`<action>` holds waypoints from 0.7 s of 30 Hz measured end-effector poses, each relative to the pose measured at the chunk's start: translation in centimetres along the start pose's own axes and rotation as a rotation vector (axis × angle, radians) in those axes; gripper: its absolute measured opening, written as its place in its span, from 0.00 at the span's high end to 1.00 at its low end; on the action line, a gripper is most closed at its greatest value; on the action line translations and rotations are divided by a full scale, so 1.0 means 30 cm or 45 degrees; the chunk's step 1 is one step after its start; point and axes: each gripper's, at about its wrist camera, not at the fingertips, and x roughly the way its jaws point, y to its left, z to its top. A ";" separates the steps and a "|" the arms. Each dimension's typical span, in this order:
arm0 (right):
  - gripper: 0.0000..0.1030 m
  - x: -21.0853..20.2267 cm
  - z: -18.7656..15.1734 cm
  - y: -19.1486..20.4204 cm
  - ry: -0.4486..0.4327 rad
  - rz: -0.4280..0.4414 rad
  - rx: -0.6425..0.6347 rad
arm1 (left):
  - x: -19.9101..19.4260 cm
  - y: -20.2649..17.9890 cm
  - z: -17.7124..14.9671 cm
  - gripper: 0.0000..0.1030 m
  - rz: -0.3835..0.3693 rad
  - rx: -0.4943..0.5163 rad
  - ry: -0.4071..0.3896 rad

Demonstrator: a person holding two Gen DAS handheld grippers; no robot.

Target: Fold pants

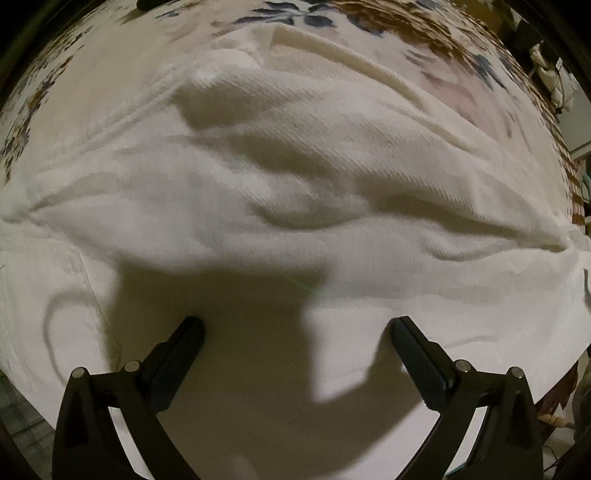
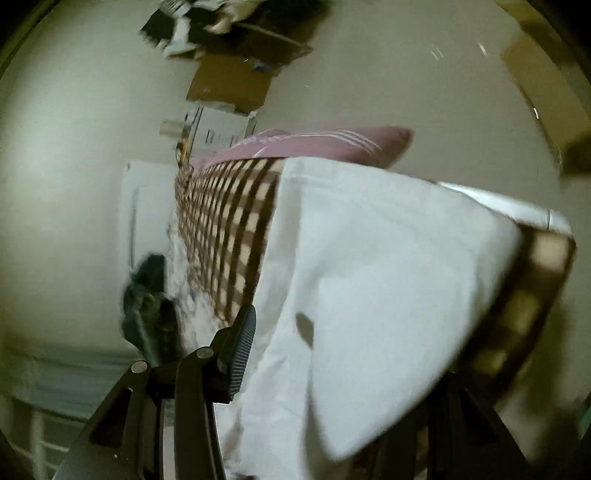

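White pants (image 1: 295, 177) lie spread and wrinkled over a bed and fill the left wrist view. My left gripper (image 1: 295, 325) hovers just above the cloth with its jaws wide apart and nothing between them. In the right wrist view, white cloth of the pants (image 2: 369, 277) hangs in front of the camera and covers the right finger. Only the left finger (image 2: 242, 350) of my right gripper shows, beside the cloth's edge. Whether the right gripper pinches the cloth is hidden.
A floral bedsheet (image 1: 424, 22) shows beyond the pants. In the right wrist view a brown checked cover (image 2: 225, 229) runs along the bed, a pink pillow (image 2: 314, 142) lies at its far end, and boxes (image 2: 229, 81) and dark clothing (image 2: 144, 295) lie on the floor.
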 end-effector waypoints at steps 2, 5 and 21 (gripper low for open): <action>0.62 0.031 -0.008 0.006 0.020 -0.015 -0.002 | -0.007 0.005 0.011 0.00 -0.010 -0.023 0.002; 0.93 0.003 -0.028 0.067 -0.031 -0.092 -0.065 | -0.050 0.037 0.027 0.00 -0.083 -0.100 -0.014; 0.93 0.070 -0.883 0.952 0.158 -0.161 -0.984 | -0.419 0.655 -0.230 0.00 -0.094 -0.472 -0.213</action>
